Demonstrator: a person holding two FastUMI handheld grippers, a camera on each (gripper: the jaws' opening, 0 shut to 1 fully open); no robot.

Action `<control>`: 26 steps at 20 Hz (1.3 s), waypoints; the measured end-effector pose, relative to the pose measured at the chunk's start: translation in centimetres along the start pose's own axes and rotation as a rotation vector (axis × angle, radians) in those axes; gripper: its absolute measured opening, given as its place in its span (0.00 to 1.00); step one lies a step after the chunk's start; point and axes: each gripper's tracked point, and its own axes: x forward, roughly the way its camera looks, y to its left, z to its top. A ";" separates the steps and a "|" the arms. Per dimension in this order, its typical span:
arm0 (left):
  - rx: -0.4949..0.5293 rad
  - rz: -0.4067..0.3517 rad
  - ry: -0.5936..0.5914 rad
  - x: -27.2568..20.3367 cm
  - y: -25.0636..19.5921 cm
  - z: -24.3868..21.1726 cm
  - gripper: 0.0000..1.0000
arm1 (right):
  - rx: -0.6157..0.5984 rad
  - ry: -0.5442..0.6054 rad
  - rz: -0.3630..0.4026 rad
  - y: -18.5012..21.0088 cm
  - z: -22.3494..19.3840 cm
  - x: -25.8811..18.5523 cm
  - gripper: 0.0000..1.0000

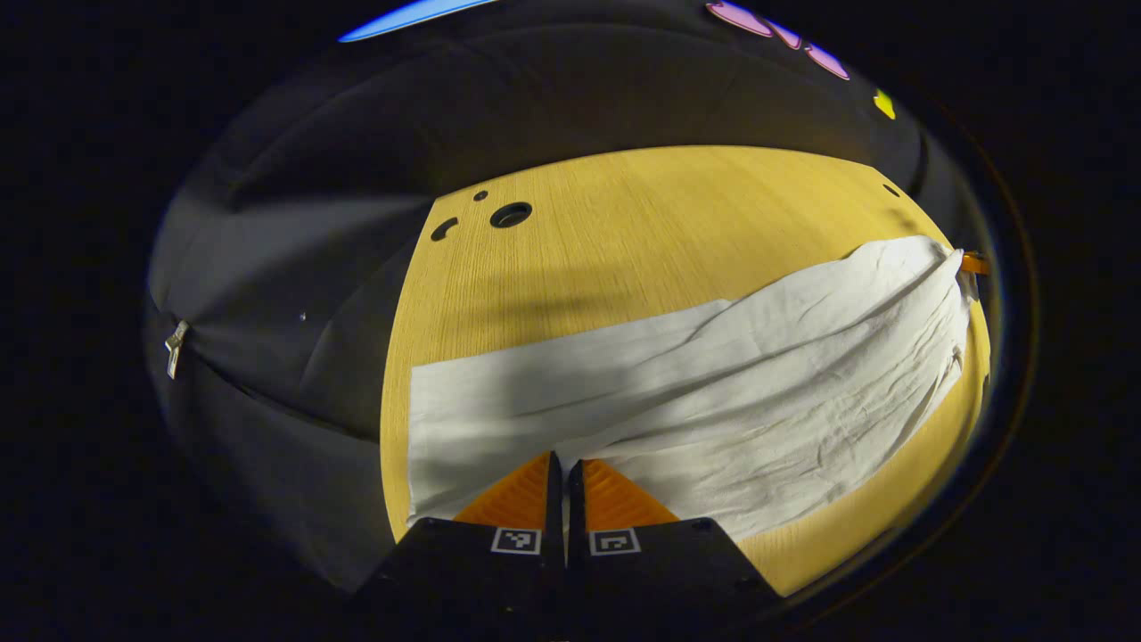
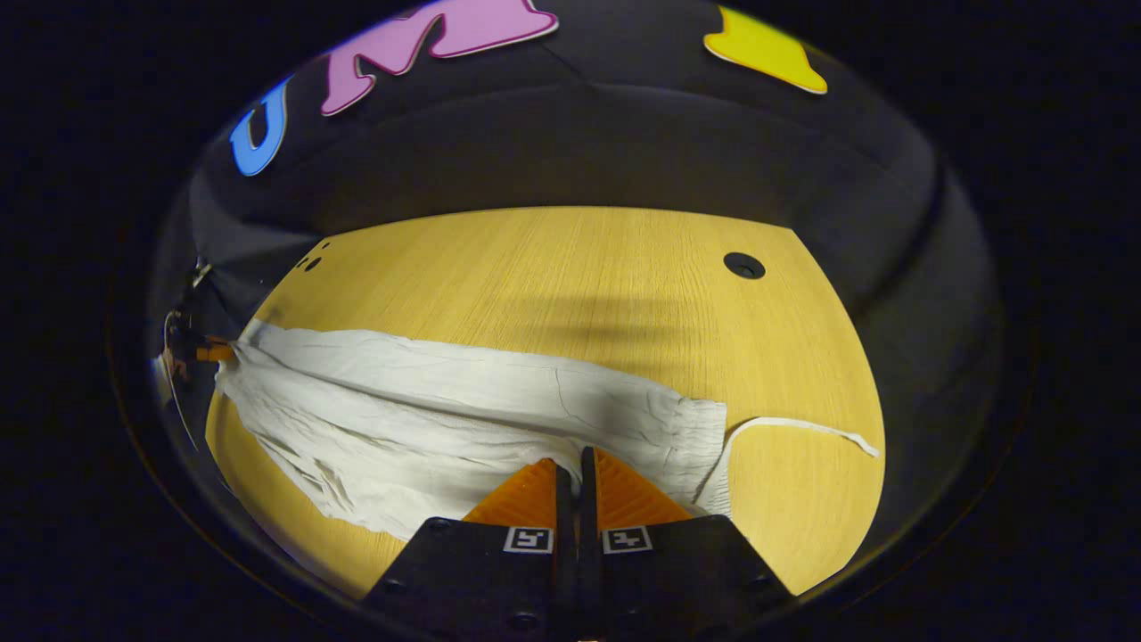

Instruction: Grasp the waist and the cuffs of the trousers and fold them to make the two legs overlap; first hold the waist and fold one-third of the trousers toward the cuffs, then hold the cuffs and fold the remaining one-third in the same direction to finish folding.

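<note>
Left gripper view: left gripper fingers pressed together, pinching the near edge of one pair of white crumpled cloth trousers at the cuff end. Trousers stretch across the light wooden tabletop, cuff edge near the tabletop's left edge; the far half is bare. The other gripper's tip touches the far end of the cloth.

Right gripper view: right gripper fingers closed, nipping the waist end of the trousers. One white drawstring trails toward the tabletop's right edge. Far half bare.
</note>
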 end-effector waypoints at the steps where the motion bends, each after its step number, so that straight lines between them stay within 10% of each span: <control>1: -0.016 -0.002 0.019 0.5 0.0 -0.3 0.00 | 0.045 0.015 -0.001 -0.1 -0.1 0.6 0.05; 5: -0.065 0.010 0.052 1.8 -0.3 -0.7 0.05 | 0.185 0.061 -0.016 -0.6 -0.7 2.4 0.08; 9: -0.121 0.057 0.034 2.1 0.2 -0.8 0.10 | 0.363 -0.034 0.047 0.1 1.4 1.6 0.36; 13: -0.161 0.087 0.014 1.5 1.4 -1.3 0.60 | 0.527 -0.213 0.077 -1.0 4.9 -1.6 0.80; 16: -0.180 0.087 -0.023 0.3 1.5 -1.5 0.90 | 0.615 -0.305 0.038 -3.4 5.3 -5.2 0.79; 26: -0.281 0.172 -0.213 -7.9 2.4 -2.2 0.94 | 0.809 -0.291 -0.119 -6.4 -5.4 -7.8 0.79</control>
